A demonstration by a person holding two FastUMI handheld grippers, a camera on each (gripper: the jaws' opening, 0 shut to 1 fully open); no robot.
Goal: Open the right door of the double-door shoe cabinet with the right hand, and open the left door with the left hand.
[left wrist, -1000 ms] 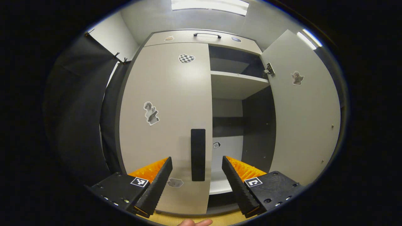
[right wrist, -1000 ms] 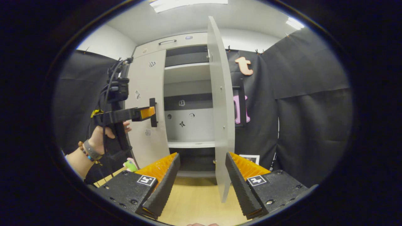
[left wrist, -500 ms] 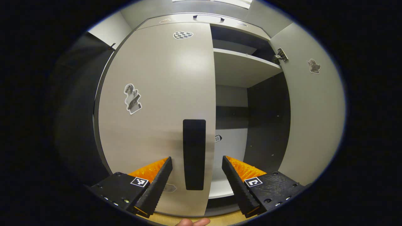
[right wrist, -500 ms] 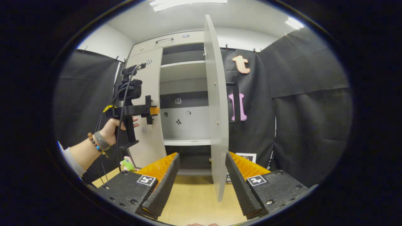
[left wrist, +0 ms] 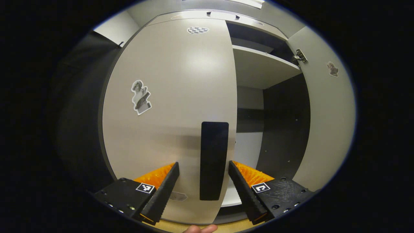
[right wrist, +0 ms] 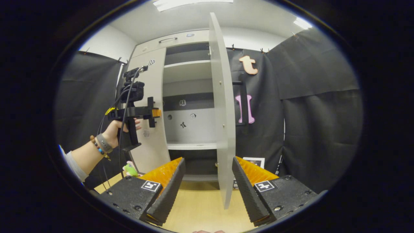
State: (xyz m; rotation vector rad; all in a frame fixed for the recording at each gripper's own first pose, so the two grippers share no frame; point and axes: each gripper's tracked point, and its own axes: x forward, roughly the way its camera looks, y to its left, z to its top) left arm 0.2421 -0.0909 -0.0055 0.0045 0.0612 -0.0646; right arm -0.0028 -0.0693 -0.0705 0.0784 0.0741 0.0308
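The pale grey shoe cabinet's left door (left wrist: 171, 97) stands closed, with a tall black handle (left wrist: 213, 160) near its right edge. My left gripper (left wrist: 203, 191) is open close in front of that handle, which sits between the two fingers without being pressed. The right door (left wrist: 323, 123) is swung open. In the right gripper view this right door (right wrist: 221, 113) is edge-on, its black handle (right wrist: 244, 100) on the far side. My right gripper (right wrist: 207, 191) is open and empty, near the door's lower edge. A hand holds the left gripper (right wrist: 152, 112) at the left door (right wrist: 152, 136).
Inside the cabinet are a pale shelf (left wrist: 258, 64) and dark side walls. Black cloth (right wrist: 317, 113) hangs to the right of the cabinet and behind the hand. The floor (right wrist: 200, 207) is light wood. A small green toy (right wrist: 130, 169) lies low by the left door.
The left gripper has moved in toward the left door; its handle looks larger and now sits between the fingers. The right gripper has barely shifted.
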